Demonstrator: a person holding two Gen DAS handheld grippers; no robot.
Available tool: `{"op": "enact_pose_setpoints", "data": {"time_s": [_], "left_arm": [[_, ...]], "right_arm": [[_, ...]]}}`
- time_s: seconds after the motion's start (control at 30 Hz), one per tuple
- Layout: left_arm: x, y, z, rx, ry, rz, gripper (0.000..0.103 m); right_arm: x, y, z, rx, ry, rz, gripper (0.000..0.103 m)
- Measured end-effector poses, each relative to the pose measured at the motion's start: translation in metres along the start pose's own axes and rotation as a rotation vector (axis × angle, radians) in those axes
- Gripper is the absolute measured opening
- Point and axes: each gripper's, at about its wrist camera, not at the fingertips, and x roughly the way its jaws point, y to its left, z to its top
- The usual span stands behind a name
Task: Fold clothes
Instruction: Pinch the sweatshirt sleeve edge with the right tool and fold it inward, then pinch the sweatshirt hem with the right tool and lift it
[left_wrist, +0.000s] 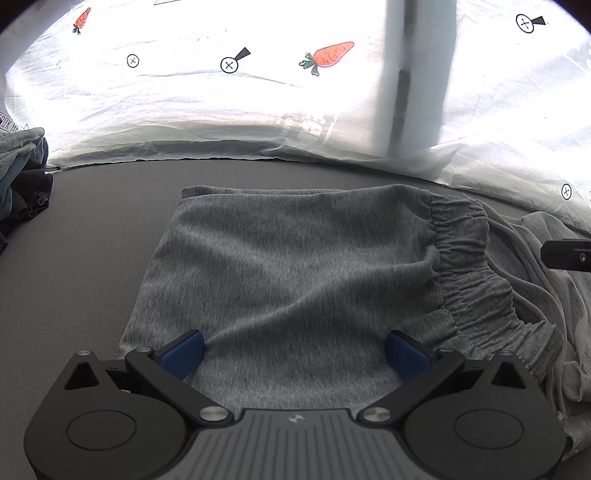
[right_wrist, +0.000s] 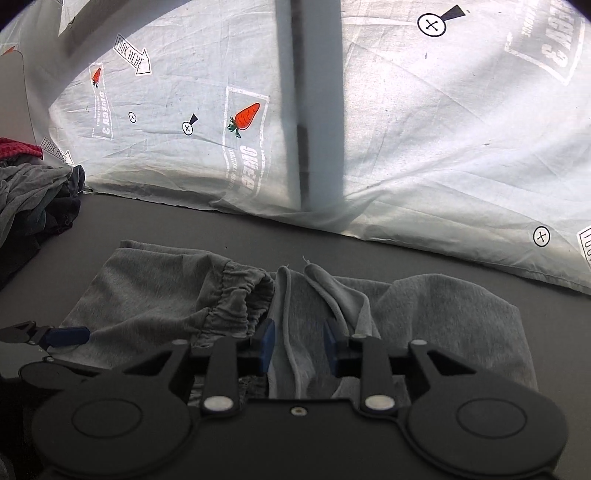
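Grey trousers lie part-folded on the dark surface, the folded panel at centre and the gathered waistband at about 3 o'clock in the left wrist view; in the right wrist view loose folds of the same cloth trail toward 1 o'clock.

Left gripper: released, jaws spread wide, blue pads resting over the near edge of the panel, no cloth pinched between them.

Right gripper: jaws narrowly parted, a ridge of grey cloth between them; the pads appear to stand clear of it, so no grasp is judged.

Step in hand, as judged: gathering the loose half for the next fold; done well, the right gripper should pinch all layers at the edge, lift low, and carry them across the waistband toward 9 o'clock while the left gripper pins the panel flat; risk: a single layer caught, leaving a skewed fold.

Containers: none visible; a pile of other clothes lies loose at 9 o'clock; a printed sheet hangs behind, at 12 o'clock.
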Motion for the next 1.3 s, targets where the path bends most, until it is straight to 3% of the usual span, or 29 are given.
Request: {"op": "enact_pose_setpoints", "data": {"time_s": [0.2,0.23,0.27,0.37,0.43,0.47,0.63,0.7,0.83,0.93,1.0,1.07,1.2,1.3], "left_arm": [[0.001,-0.001,0.002,0.001,0.01,-0.001,0.103],[0.002,-0.001,0.002,0.001,0.011,-0.001,0.103],[0.002,-0.001,0.002,0.001,0.011,0.0,0.103],[0.002,-0.001,0.002,0.0,0.011,0.001,0.103],[0.003,-0.001,0.002,-0.001,0.011,0.001,0.103],[0.003,-0.001,0.002,-0.001,0.011,0.002,0.103],[0.002,-0.001,0.002,-0.001,0.009,0.002,0.103],[0.002,0.0,0.002,-0.001,0.008,0.002,0.103],[0.001,-0.001,0.002,0.0,0.011,0.002,0.103],[0.002,-0.001,0.002,0.0,0.014,0.002,0.103],[0.002,-0.001,0.002,-0.001,0.014,0.003,0.103],[0.002,-0.001,0.004,0.0,0.024,0.002,0.103],[0.004,-0.001,0.008,0.002,0.053,0.0,0.103],[0.004,-0.002,0.009,0.001,0.062,0.002,0.103]], "right_arm": [[0.012,-0.011,-0.017,0.018,0.081,-0.146,0.019],[0.014,-0.012,-0.019,0.017,0.088,-0.165,0.021],[0.015,-0.011,-0.02,0.014,0.092,-0.171,0.03],[0.016,-0.009,-0.022,0.005,0.103,-0.185,0.03],[0.013,-0.009,-0.022,0.005,0.095,-0.155,0.007],[0.01,-0.008,-0.021,0.007,0.084,-0.135,0.003],[-0.015,0.007,-0.009,-0.015,-0.022,0.001,0.003],[-0.008,0.01,-0.012,-0.009,0.026,0.033,0.004],[0.016,0.008,-0.027,0.049,0.168,0.071,0.012],[0.007,-0.003,-0.03,0.144,0.154,0.078,0.022],[-0.006,-0.016,-0.031,0.21,0.117,0.077,0.039],[-0.019,-0.029,-0.033,0.268,0.081,0.069,0.043],[-0.039,-0.063,-0.042,0.293,0.045,-0.061,0.055],[-0.045,-0.091,-0.054,0.297,0.061,-0.187,0.055]]}}
